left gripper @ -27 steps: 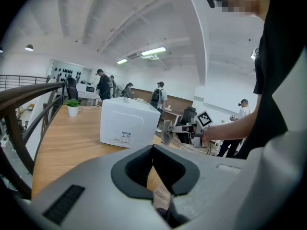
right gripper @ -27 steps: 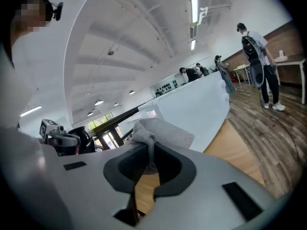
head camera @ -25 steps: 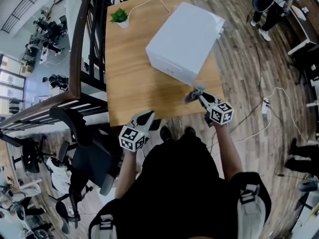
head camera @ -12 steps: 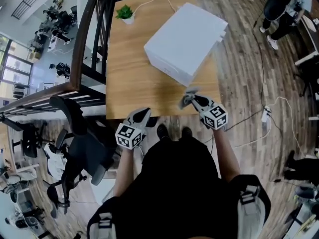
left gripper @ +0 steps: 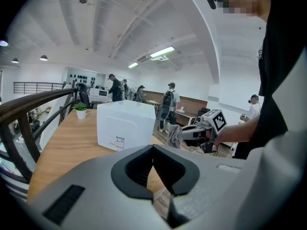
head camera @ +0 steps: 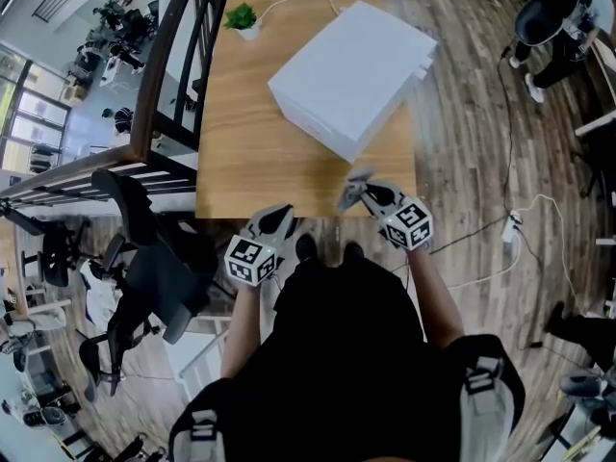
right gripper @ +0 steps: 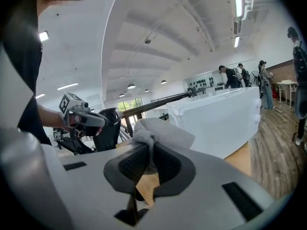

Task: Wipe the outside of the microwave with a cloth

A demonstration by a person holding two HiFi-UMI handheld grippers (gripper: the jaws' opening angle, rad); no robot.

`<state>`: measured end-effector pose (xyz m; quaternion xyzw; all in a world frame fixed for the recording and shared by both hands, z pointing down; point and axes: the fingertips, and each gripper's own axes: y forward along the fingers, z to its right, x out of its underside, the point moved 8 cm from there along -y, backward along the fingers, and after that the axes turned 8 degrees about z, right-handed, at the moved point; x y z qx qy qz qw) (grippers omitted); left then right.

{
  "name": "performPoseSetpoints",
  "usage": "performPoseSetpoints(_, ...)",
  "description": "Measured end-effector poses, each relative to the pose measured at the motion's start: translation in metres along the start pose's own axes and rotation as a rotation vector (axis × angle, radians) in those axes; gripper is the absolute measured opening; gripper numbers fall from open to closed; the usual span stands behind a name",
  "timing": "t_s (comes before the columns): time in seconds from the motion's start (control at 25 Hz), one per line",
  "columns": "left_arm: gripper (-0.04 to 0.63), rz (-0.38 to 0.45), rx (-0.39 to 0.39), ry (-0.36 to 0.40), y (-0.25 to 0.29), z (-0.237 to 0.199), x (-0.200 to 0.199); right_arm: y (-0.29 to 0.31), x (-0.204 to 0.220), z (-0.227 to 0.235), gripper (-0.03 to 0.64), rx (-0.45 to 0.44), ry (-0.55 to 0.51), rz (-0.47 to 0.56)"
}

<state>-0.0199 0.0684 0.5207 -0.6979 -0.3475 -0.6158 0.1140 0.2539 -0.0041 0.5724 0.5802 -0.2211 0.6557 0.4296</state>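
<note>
Here the right gripper (head camera: 360, 194) pinches the bunched grey cloth (right gripper: 163, 132) over the near edge of the table (head camera: 245, 166), just short of the white microwave (head camera: 351, 75), likely poised to wipe; the left gripper (head camera: 278, 223) hangs closed, empty, aside.

text: none legible | microwave (left gripper: 125, 123) sticker (left gripper: 116, 142): print too small to read

Microwave (left gripper: 123, 123): label (left gripper: 119, 142) on its near face too small to read; cloth (right gripper: 160, 134): lower part hidden between the right gripper's (right gripper: 151, 159) jaws; table (head camera: 241, 162): near edge partly behind left gripper (head camera: 277, 221).
</note>
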Motion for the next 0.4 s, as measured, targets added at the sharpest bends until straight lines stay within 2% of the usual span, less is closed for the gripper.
performPoseSetpoints(0.4,0.002,0.000,-0.011,-0.001,0.005,0.034,0.011,-0.023,0.006,-0.001,0.028,-0.043,-0.020,-0.011)
